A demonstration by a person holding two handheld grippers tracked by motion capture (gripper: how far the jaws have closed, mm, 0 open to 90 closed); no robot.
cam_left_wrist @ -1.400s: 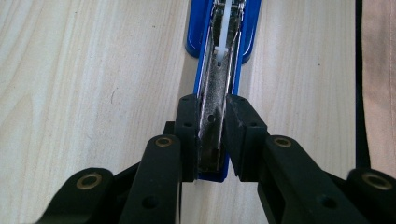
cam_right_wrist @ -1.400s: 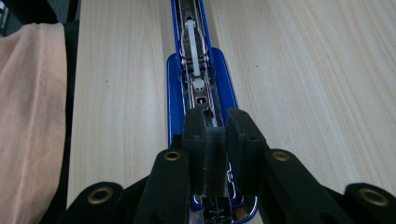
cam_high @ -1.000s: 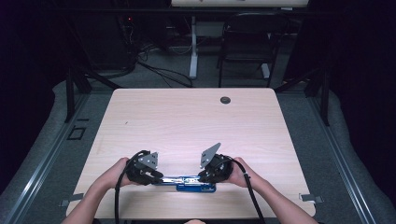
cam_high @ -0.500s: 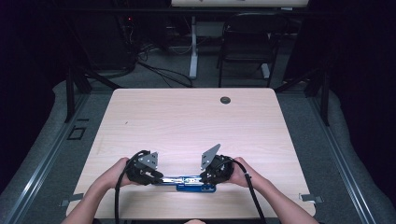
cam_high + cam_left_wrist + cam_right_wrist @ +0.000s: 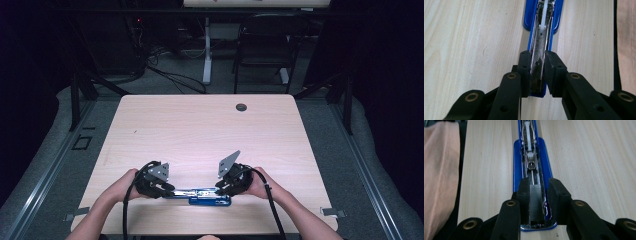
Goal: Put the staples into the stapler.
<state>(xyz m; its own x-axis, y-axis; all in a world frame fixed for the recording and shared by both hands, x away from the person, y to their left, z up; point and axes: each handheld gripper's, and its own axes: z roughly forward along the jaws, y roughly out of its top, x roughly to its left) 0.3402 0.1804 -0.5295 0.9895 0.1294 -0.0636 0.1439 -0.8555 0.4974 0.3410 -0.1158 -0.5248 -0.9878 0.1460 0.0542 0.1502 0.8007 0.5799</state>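
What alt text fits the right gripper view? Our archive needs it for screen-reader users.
The right gripper's two black jaws bracket an opened blue stapler lying on a pale wooden table, with a strip of staples between them in its metal channel. Peach fabric fills the left edge.

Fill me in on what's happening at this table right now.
A person holds a gripper in each hand over a blue stapler lying opened flat near the front edge of the wooden table. The left gripper is clamped on the stapler's metal arm at one end. The right gripper straddles the staple channel at the other end, where a strip of staples sits between its jaws; those jaws have just been opening a little. It looks like the stapler is being loaded.
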